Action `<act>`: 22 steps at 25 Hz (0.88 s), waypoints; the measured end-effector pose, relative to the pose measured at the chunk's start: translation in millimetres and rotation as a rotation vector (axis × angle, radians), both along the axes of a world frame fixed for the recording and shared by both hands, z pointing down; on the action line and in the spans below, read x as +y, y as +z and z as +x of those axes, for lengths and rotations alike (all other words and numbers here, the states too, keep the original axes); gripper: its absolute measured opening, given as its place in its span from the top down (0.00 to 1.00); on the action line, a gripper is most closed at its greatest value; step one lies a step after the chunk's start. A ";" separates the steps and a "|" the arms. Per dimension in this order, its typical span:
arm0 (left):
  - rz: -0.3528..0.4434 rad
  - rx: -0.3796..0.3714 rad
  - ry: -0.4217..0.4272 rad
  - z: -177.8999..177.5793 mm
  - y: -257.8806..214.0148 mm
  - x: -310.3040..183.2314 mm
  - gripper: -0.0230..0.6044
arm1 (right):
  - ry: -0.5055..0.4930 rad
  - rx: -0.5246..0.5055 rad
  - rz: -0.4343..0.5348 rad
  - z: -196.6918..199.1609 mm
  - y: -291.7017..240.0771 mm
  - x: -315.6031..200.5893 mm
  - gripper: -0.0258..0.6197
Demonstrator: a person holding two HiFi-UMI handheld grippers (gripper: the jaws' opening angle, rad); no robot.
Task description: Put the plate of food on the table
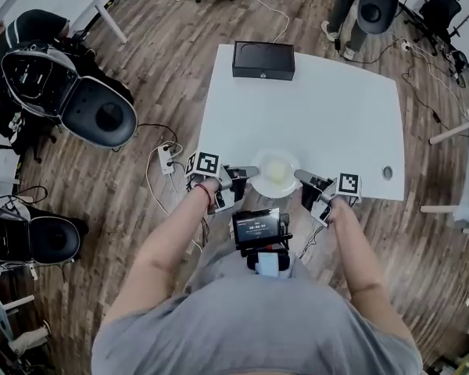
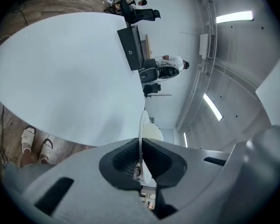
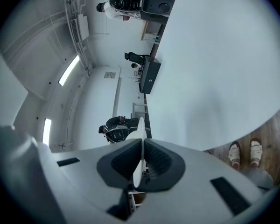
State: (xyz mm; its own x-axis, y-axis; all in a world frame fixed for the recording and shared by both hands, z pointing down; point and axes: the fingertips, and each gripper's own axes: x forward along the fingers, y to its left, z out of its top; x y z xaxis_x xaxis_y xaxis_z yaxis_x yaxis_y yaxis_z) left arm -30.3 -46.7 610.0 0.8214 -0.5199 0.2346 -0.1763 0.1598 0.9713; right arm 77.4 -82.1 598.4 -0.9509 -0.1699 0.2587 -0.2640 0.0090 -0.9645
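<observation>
A white plate (image 1: pixel 275 173) with pale yellow food (image 1: pixel 275 169) hangs over the near edge of the white table (image 1: pixel 313 116). My left gripper (image 1: pixel 254 171) is shut on the plate's left rim and my right gripper (image 1: pixel 297 176) is shut on its right rim. In the left gripper view the plate (image 2: pixel 141 127) shows edge-on between the dark pads (image 2: pixel 121 161), with the food (image 2: pixel 152 132) bulging to the right. The right gripper view has the plate's rim (image 3: pixel 141 127) pinched edge-on between its pads (image 3: pixel 161 162).
A black box (image 1: pixel 263 60) lies at the table's far edge. A small dark disc (image 1: pixel 387 173) sits near the right front corner. Round dark chairs (image 1: pixel 98 112) and cables lie on the wooden floor at the left. A person's legs (image 1: pixel 340 10) stand beyond the table.
</observation>
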 end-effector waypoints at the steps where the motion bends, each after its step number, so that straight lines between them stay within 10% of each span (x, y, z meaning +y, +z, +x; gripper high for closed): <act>1: -0.002 -0.004 -0.001 -3.8 2.1 -9.2 0.92 | 0.002 0.002 0.004 -3.4 2.1 -9.0 0.90; 22: -0.012 -0.081 0.006 -55.5 79.7 -99.0 0.92 | 0.184 0.007 0.034 -48.8 85.6 -96.4 0.90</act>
State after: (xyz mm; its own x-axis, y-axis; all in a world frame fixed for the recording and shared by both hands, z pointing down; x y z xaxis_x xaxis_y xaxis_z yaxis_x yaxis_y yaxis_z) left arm -85.9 -145.7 689.7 0.8022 -0.5120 0.3071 -0.2555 0.1704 0.9517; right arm 28.6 -178.5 683.9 -0.9012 -0.3496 0.2562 -0.2709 -0.0072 -0.9626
